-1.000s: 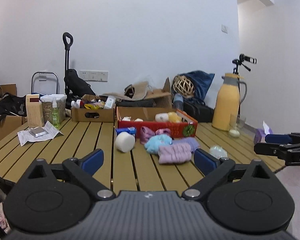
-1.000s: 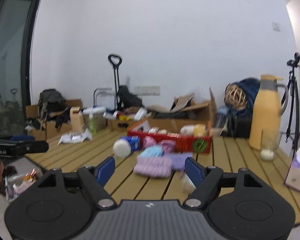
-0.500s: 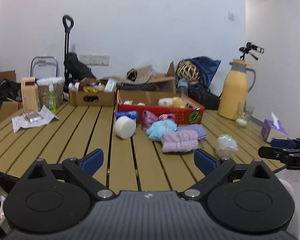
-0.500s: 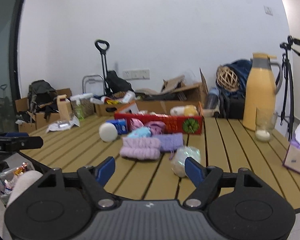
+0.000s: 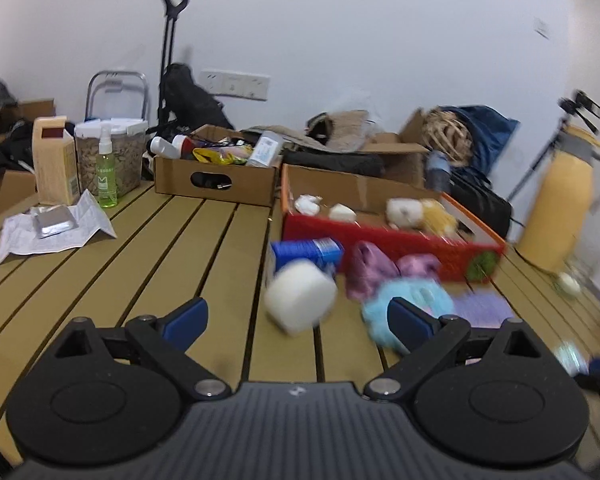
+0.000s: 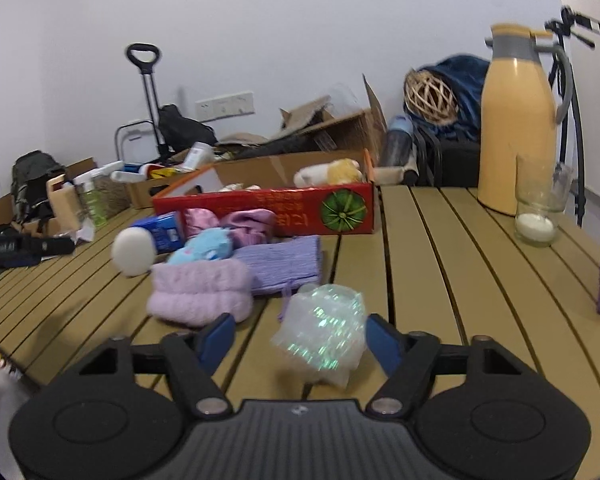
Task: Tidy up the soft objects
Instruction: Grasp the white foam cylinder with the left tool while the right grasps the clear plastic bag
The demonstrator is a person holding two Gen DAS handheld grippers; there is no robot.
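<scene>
Two sets of fingers, both parted and empty. Right gripper (image 6: 296, 340) closing, iridescent pouf (image 6: 320, 336) between its fingers, untouched. Left gripper (image 5: 296, 320) facing white roll (image 5: 300, 298), near red box (image 5: 384, 240).

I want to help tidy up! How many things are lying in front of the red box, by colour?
White: 1, ball
Blue: 2, pack, fluffy toy
Pink or purple: 4, pink bundle, mauve bundle, rolled towel, flat cloth
Shimmery: 1, bag
Total: 8

Lilac rolled towel (image 6: 200, 294), iridescent pouf (image 6: 324, 330), red box (image 6: 296, 210) behind
</scene>
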